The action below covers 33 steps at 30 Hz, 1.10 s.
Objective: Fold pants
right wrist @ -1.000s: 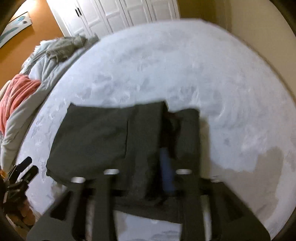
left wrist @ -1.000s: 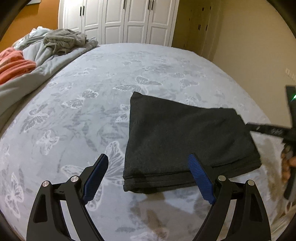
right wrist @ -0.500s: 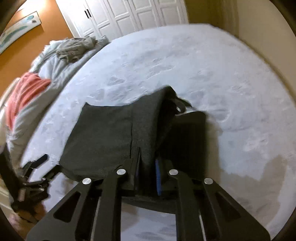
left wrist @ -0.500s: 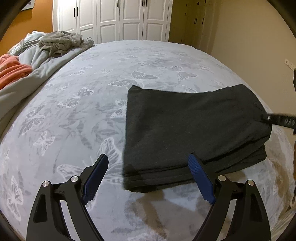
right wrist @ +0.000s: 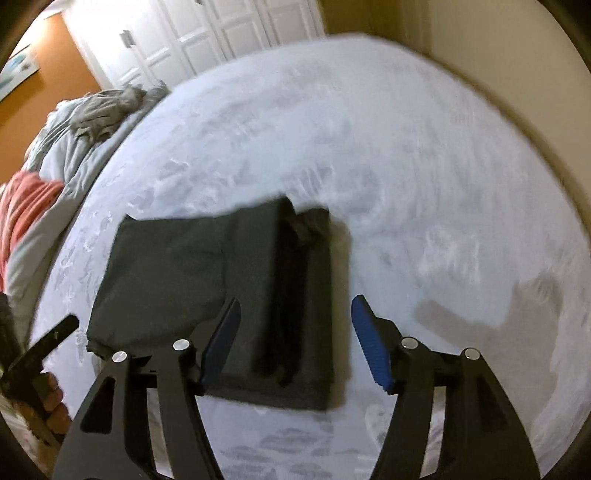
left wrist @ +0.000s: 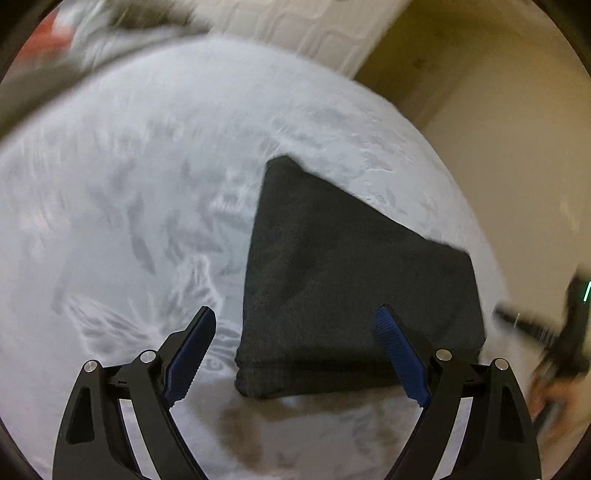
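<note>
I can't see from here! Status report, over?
Left hand-held gripper open, empty. Right hand-held gripper open, empty. Dark pants folded flat on bed. Nothing blocking them.

Motion blur smears the left wrist view: the butterfly print on the bed (left wrist: 140, 229) runs into streaks, and the heap of bedding (left wrist: 110, 26) at the top edge is cut off. The right gripper (left wrist: 546, 332) at the frame's right side is perhaps just a dark smear.
</note>
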Available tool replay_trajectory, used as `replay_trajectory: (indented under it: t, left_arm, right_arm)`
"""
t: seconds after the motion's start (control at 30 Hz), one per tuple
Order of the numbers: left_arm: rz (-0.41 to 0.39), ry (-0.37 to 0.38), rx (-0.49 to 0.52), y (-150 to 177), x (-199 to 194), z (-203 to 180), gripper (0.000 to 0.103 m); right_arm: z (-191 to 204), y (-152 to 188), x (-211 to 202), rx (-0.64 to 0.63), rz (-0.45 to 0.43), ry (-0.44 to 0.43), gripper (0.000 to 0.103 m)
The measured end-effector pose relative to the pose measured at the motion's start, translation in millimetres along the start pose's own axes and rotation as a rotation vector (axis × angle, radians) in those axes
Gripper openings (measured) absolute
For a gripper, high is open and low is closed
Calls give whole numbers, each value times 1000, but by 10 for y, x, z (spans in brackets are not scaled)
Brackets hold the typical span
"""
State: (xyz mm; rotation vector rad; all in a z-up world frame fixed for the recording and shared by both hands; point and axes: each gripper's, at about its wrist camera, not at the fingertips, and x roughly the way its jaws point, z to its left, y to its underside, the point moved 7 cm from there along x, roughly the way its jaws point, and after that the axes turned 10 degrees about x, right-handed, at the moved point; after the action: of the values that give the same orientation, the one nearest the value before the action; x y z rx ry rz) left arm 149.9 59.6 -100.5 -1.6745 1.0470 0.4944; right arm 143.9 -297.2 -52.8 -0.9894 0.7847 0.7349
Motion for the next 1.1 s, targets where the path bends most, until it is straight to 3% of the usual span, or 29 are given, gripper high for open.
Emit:
replay_trajectory:
  t: [0.13, 0.2, 0.27, 0.3, 0.33, 0.37, 0.4, 0.43, 0.53, 0.6, 0.63, 0.7, 0.73, 0.77, 0.8, 0.87, 0.9, 0.93, 1.0, 1.1]
  left_arm:
    - [67, 37, -143, 26, 337, 229, 86]
    - [29, 28, -112, -25, 334, 182, 86]
    - [47, 85, -66, -24, 381, 45, 82]
    - [74, 117, -32, 13, 433, -45, 65]
    - [82, 87, 2, 27, 445, -74, 45]
    - [77, 46, 70, 27, 423, -127, 33]
    - [72, 43, 97, 4, 363, -168, 25]
    - [65, 47, 98, -21, 295, -192, 24]
    - [56, 130, 98, -27, -175, -341, 23]
    - [66, 120, 141, 137, -416, -351, 24]
    - [92, 85, 150, 224, -445, -312, 28]
    - [157, -26, 156, 410, -385, -159, 33]
    - [164, -91, 162, 466, -366, -80, 32]
    - [153, -161, 177, 478, -376, -34, 31]
    - [95, -232, 207, 452, -478, -22, 29]
    - [-11, -287, 264, 381, -681, -90, 38]
    - [-74, -310, 298, 342, -812, -185, 56]
    - [-111, -321, 314, 306, -860, -253, 66]
    - [-157, -332, 347, 266, -905, -426, 66]
    - [-144, -332, 423, 284, -767, -657, 66]
  right_arm:
    - [-36, 84, 288, 22, 88, -8, 78]
    - [-17, 141, 412, 36, 128, -39, 84]
    - [13, 190, 522, 77, 175, -93, 85]
    - [31, 204, 556, 83, 176, -115, 67]
    - [50, 207, 563, 67, 169, -118, 52]
    - [90, 201, 542, 54, 172, -136, 37]
    - [129, 168, 455, 52, 155, -149, 29]
    - [204, 133, 312, 32, 128, -176, 28]
    - [466, 176, -269, -42, 64, -292, 27]
    - [470, 348, -462, -68, 56, -301, 31]
    - [421, 461, -440, -79, 70, -272, 36]
    - [174, 769, -199, -107, 135, -97, 58]
    - [2, 851, -111, -102, 152, 26, 57]
    - [-76, 872, -88, -98, 151, 89, 57]
    - [-147, 826, -172, -106, 97, 140, 57]
    - [-73, 668, -434, -89, -27, 56, 58]
    - [4, 595, -558, -69, -71, -29, 58]
    - [59, 555, -605, -52, -87, -81, 58]
    - [146, 513, -588, -34, -93, -112, 58]
    - [255, 515, -384, -59, -59, -75, 58]
